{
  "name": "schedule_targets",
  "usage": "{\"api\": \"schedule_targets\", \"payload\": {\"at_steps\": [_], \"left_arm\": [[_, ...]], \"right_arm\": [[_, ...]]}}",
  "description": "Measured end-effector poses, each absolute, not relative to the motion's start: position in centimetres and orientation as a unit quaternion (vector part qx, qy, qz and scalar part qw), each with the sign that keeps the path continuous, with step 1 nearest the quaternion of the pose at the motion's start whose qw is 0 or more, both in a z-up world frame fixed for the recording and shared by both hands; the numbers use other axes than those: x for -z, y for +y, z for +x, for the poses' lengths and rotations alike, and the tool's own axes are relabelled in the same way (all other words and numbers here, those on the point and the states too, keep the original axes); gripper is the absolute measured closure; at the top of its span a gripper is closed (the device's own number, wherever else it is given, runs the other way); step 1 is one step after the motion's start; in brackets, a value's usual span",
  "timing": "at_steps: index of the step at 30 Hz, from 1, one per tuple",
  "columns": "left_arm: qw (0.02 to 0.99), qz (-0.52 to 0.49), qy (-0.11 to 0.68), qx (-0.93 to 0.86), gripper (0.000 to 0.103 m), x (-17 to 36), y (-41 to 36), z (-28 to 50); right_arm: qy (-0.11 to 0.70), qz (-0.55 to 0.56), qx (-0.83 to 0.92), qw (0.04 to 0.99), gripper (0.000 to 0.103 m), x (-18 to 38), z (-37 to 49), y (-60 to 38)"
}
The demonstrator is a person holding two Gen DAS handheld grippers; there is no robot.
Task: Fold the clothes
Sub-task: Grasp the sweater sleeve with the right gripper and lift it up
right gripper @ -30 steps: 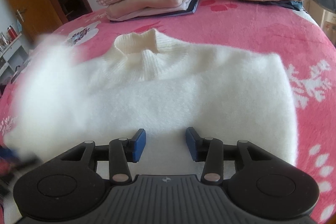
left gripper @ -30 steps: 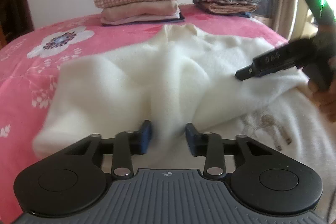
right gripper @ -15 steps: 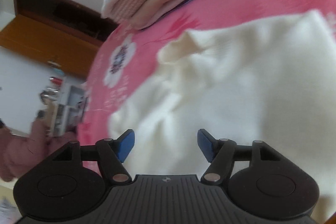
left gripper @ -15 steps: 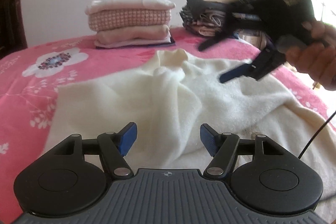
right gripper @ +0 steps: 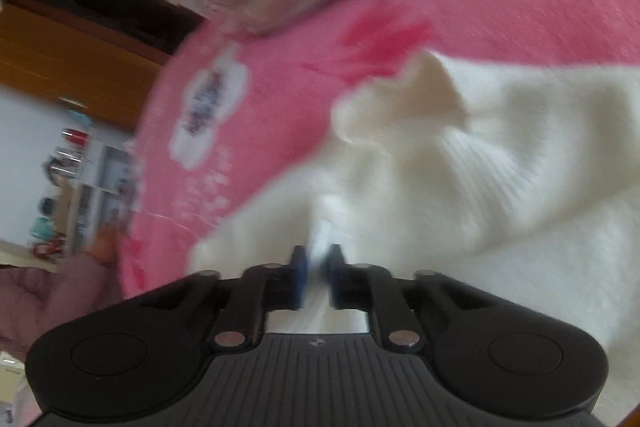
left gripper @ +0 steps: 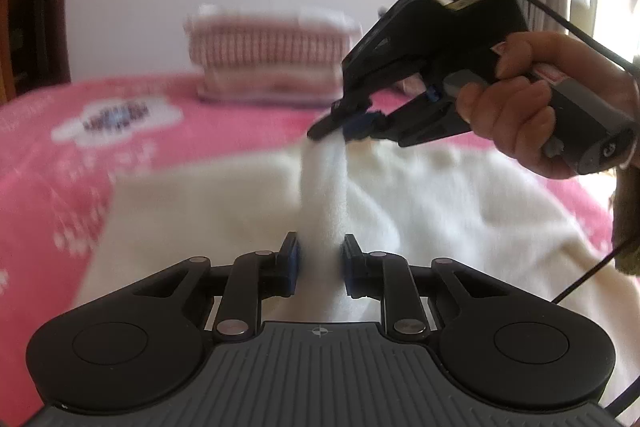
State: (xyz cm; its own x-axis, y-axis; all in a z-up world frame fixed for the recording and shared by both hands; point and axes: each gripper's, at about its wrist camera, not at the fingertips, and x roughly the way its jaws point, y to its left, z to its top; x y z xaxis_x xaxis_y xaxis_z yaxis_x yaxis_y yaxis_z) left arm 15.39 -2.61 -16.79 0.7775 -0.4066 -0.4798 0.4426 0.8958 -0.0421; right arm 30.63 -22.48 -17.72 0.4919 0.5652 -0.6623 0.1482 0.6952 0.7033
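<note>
A cream sweater (left gripper: pixel 420 199) lies spread on a pink flowered bedspread (left gripper: pixel 100 147), filling the near part of the bed, its ribbed collar (right gripper: pixel 452 131) toward the far side. Both claws have just been closing, and each now has sweater fabric between its blue pads.

The left gripper (left gripper: pixel 320 263) pinches a raised ridge of the knit near the near edge of the bed; the fabric stands up from its pads in a narrow column. The right gripper (left gripper: pixel 352 125), held in a person's hand (left gripper: pixel 532 99), pinches the top of that same ridge above the sweater, so the fold runs taut between the 2 claws. In the right wrist view its pads (right gripper: pixel 300 269) are nearly pressed together on a thin bunch of cream cloth.

Along the far edge of the bed sits 1 blurred stack of folded clothes (left gripper: pixel 272 63) in pink and cream. A black cable (left gripper: pixel 580 283) hangs at the right.
</note>
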Motion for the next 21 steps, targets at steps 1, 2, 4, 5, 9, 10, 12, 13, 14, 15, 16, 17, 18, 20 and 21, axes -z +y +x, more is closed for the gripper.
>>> {"api": "schedule_targets", "payload": {"at_steps": [1, 2, 4, 5, 9, 10, 12, 13, 14, 15, 16, 17, 18, 20, 21], "left_arm": [[0.947, 0.038, 0.229, 0.223, 0.083, 16.2, -2.7, 15.3], [0.951, 0.044, 0.207, 0.227, 0.083, 15.6, -3.1, 14.9], [0.956, 0.055, 0.164, 0.235, 0.082, 14.5, -4.1, 14.3], [0.955, 0.059, 0.161, 0.243, 0.08, 14.4, -4.6, 14.0], [0.941, 0.068, 0.179, 0.28, 0.046, 15.4, -6.8, 12.9], [0.934, 0.071, 0.197, 0.29, 0.041, 16.1, -7.2, 12.7], [0.921, 0.076, 0.232, 0.305, 0.036, 17.5, -7.8, 12.4], [0.915, 0.081, 0.248, 0.308, 0.034, 18.4, -7.9, 12.0], [0.91, 0.085, 0.262, 0.31, 0.034, 19.3, -8.1, 11.7], [0.909, 0.09, 0.263, 0.311, 0.034, 19.7, -8.1, 11.2], [0.908, 0.095, 0.263, 0.311, 0.033, 20.0, -8.0, 10.7], [0.91, 0.099, 0.259, 0.309, 0.032, 20.0, -7.9, 10.4], [0.911, 0.103, 0.255, 0.307, 0.031, 20.0, -7.8, 10.2], [0.914, 0.094, 0.254, 0.301, 0.028, 19.8, -7.3, 10.2], [0.916, 0.087, 0.254, 0.298, 0.028, 19.8, -7.1, 10.2]], "right_arm": [[0.464, 0.37, -0.149, 0.791, 0.094, 16.4, 30.3, -22.5], [0.438, 0.373, -0.167, 0.801, 0.094, 14.8, 29.9, -22.8], [0.381, 0.375, -0.204, 0.82, 0.094, 11.5, 28.5, -23.5], [0.353, 0.371, -0.222, 0.83, 0.094, 9.8, 27.5, -24.1], [0.273, 0.317, -0.255, 0.872, 0.094, 6.5, 21.8, -26.4], [0.263, 0.297, -0.25, 0.883, 0.094, 6.5, 20.1, -26.9], [0.274, 0.28, -0.223, 0.893, 0.094, 8.5, 17.4, -28.3], [0.299, 0.282, -0.193, 0.891, 0.094, 10.6, 16.5, -29.2], [0.329, 0.288, -0.157, 0.885, 0.094, 12.8, 16.3, -30.0], [0.367, 0.308, -0.122, 0.869, 0.093, 15.4, 16.2, -31.1], [0.404, 0.327, -0.086, 0.85, 0.093, 17.9, 16.1, -32.1], [0.428, 0.348, -0.06, 0.831, 0.093, 20.0, 16.0, -33.0], [0.421, 0.38, -0.062, 0.821, 0.093, 20.6, 15.6, -33.6], [0.404, 0.436, -0.065, 0.802, 0.088, 21.5, 15.1, -34.8], [0.396, 0.444, -0.064, 0.801, 0.077, 21.1, 15.2, -34.9]]}}
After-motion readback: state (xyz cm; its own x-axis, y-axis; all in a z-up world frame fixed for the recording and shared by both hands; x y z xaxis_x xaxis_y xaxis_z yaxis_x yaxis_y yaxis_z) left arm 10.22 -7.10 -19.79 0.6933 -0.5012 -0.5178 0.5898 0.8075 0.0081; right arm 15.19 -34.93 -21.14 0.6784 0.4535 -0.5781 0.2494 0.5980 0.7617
